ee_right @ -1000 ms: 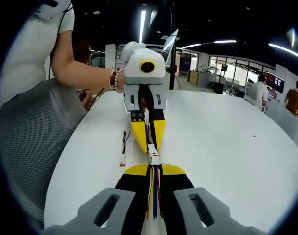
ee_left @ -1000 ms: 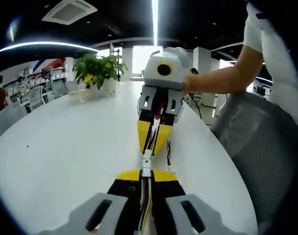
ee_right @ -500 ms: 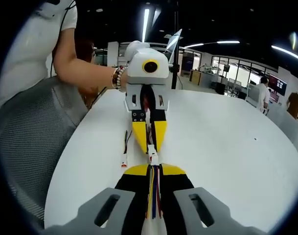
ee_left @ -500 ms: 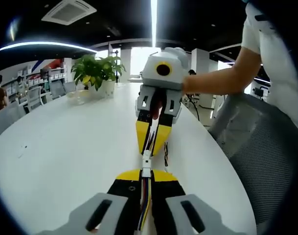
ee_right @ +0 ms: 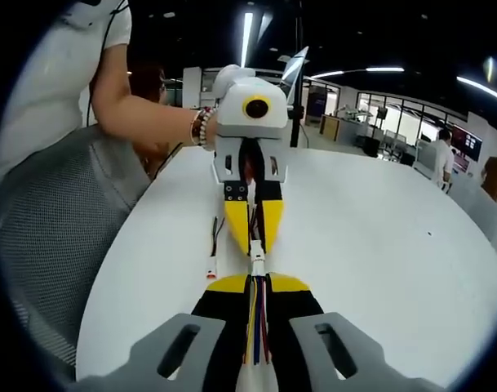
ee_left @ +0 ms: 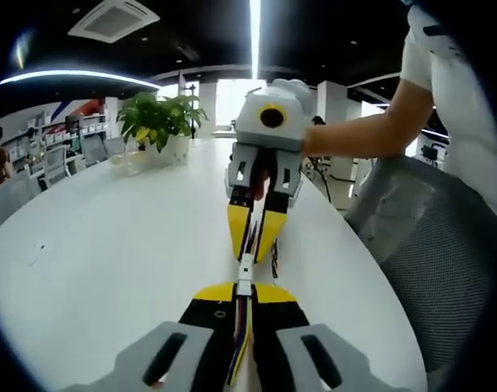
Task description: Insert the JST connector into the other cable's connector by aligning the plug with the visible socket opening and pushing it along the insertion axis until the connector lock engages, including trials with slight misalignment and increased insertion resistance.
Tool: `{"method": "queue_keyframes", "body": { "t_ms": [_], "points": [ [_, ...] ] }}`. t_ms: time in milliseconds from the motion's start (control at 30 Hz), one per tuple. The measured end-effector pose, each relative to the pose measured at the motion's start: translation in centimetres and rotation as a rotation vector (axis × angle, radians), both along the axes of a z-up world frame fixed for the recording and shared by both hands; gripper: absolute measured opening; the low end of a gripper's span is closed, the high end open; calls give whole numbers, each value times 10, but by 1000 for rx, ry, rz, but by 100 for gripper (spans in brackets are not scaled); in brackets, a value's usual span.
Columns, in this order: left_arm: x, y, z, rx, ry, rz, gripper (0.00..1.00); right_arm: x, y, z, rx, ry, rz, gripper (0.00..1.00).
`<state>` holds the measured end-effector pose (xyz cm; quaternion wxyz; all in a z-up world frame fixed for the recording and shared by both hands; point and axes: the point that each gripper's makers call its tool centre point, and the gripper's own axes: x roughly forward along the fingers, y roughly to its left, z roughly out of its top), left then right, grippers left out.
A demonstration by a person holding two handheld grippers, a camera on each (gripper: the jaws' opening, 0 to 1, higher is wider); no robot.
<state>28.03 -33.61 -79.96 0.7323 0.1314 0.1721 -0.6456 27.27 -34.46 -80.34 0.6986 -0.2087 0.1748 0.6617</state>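
Yellow-tipped jaws of the left gripper point(ee_left: 239, 296) pinch a multicoloured cable, its white JST connector point(ee_left: 244, 275) meeting the right gripper point(ee_left: 255, 237) nose to nose above the white tabletop point(ee_left: 109, 245). From the right gripper view, its closed jaws clamp the other cable; the connectors look mated, a spare cable point(ee_right: 214, 253) near the tabletop's edge. Next, I'd judge: a straight push until the lock engages.

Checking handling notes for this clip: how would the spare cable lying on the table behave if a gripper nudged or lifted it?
The spare cable is thin wires ending in a small plug, so it would probably flop and drape when lifted. It looks light and would likely slide on the smooth white table rather than resist. Rolling seems unlikely.
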Motion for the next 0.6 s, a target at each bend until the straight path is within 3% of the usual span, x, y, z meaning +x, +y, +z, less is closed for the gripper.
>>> {"method": "queue_keyframes", "body": {
  "t_ms": [267,600],
  "points": [
    [-7,-3,-1,11,2,-43,0,-8,5,-1,-15,0,42,4],
    [-7,-2,-1,19,19,-39,0,-8,5,0,-33,-26,52,4]
  ]
}}
